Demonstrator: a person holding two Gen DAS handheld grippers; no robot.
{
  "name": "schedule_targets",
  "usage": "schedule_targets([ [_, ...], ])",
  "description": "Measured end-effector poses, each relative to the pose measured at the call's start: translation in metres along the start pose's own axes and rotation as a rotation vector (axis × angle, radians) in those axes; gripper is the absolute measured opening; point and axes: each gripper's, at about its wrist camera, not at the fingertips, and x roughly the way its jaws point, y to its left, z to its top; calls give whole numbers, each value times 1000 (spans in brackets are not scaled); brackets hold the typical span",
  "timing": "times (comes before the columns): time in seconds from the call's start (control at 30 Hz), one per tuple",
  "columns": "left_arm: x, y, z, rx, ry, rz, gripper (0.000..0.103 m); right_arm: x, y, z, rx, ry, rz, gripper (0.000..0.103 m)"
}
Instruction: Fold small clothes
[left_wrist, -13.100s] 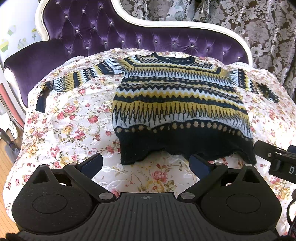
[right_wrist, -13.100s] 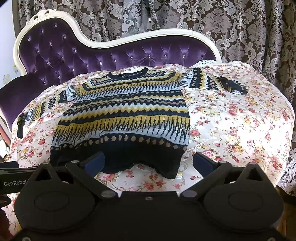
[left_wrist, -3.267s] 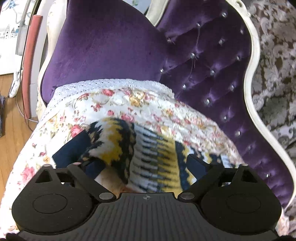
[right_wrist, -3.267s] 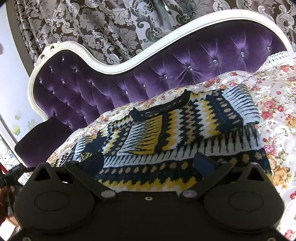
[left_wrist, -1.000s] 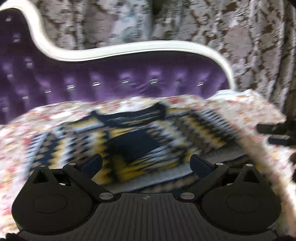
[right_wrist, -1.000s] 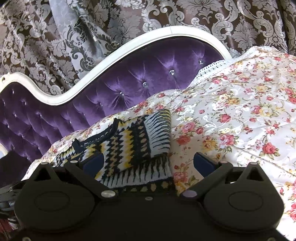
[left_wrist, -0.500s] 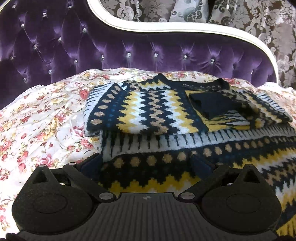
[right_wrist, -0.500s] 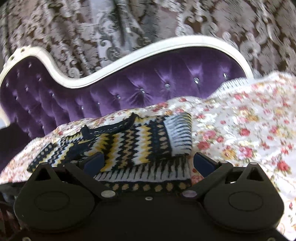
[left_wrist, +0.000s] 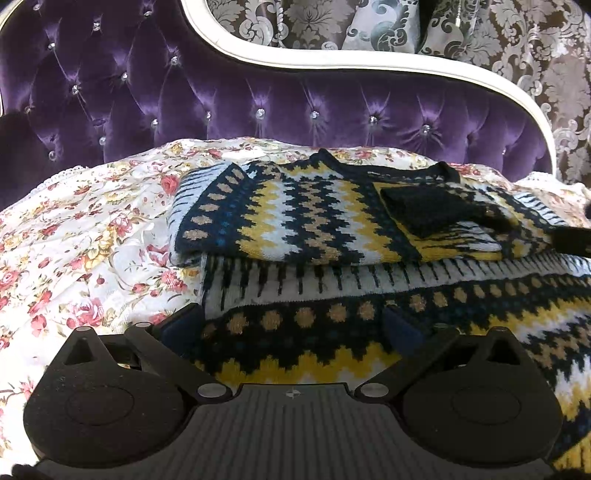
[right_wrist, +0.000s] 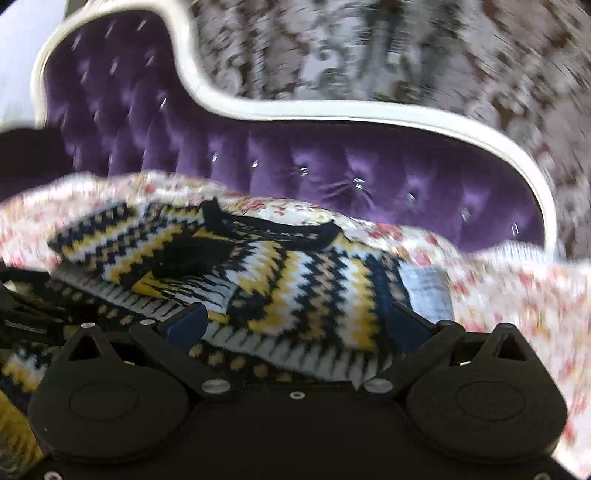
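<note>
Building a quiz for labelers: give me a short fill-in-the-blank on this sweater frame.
1. Both sleeves of the sweater lie folded ___ its chest.
2. The sweater rests on a ___-print cover.
3. The sofa back is ___ velvet.
4. The left gripper has its jaws ___.

Missing: across; floral; purple; open

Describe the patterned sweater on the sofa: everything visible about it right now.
The sweater is a thick knit with zigzag and dotted bands in navy, yellow, white and tan, and a dark ribbed neckline toward the sofa back. It lies on the floral cover, both sleeves folded inward across the chest, one black cuff on top. The lower body extends unfolded toward the cameras. The left gripper and right gripper sit open, low over it; contact is unclear.
</note>
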Motion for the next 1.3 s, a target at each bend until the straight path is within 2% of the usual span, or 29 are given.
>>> schedule_targets([
  [0.17, 0, -1, 0, -5, -4, 1, 103, 35, 27, 15, -177, 61, -51, 102],
  [0.33, -1, 0, -1, -11, -14, -2, 103, 61, 40, 26, -228, 100, -116, 96],
  [0.43, -2, 0, -2, -14, -17, -3, 103, 68, 40, 32, -194, 100, -118, 76],
  [0.5, -2, 0, -2, -18, -18, -4, 103, 69, 26, 37, -102, 106, -49, 40],
  [0.53, -3, 0, -2, -19, -19, -5, 103, 68, 16, 38, -24, 113, -20, 12],
  [0.67, -4, 0, -3, -23, -23, -4, 103, 58, -42, 29, 296, 111, -12, 13],
  [0.77, -5, 0, -3, -23, -23, -3, 103, 57, -76, 12, 446, 162, -2, 15],
  [0.9, -5, 0, -4, -24, -26, -2, 103, 58, -94, -7, 467, 207, -3, 27],
  [0.93, -6, 0, -4, -24, -26, -2, 103, 58, -97, -10, 479, 208, 6, 28],
  [1.03, -6, 0, -4, -24, -27, -1, 103, 58, -109, -20, 571, 201, 44, 31],
  [1.1, -6, 0, -4, -23, -27, -1, 103, 60, -115, -19, 608, 194, 54, 39],
  [1.23, -6, -1, -4, -23, -28, 0, 103, 61, -123, -19, 653, 181, 64, 39],
  [1.27, -6, -1, -3, -23, -29, 1, 103, 62, -124, -19, 659, 182, 69, 31],
  [1.3, -6, -1, -4, -23, -29, 0, 103, 62, -124, -19, 657, 178, 75, 11],
])
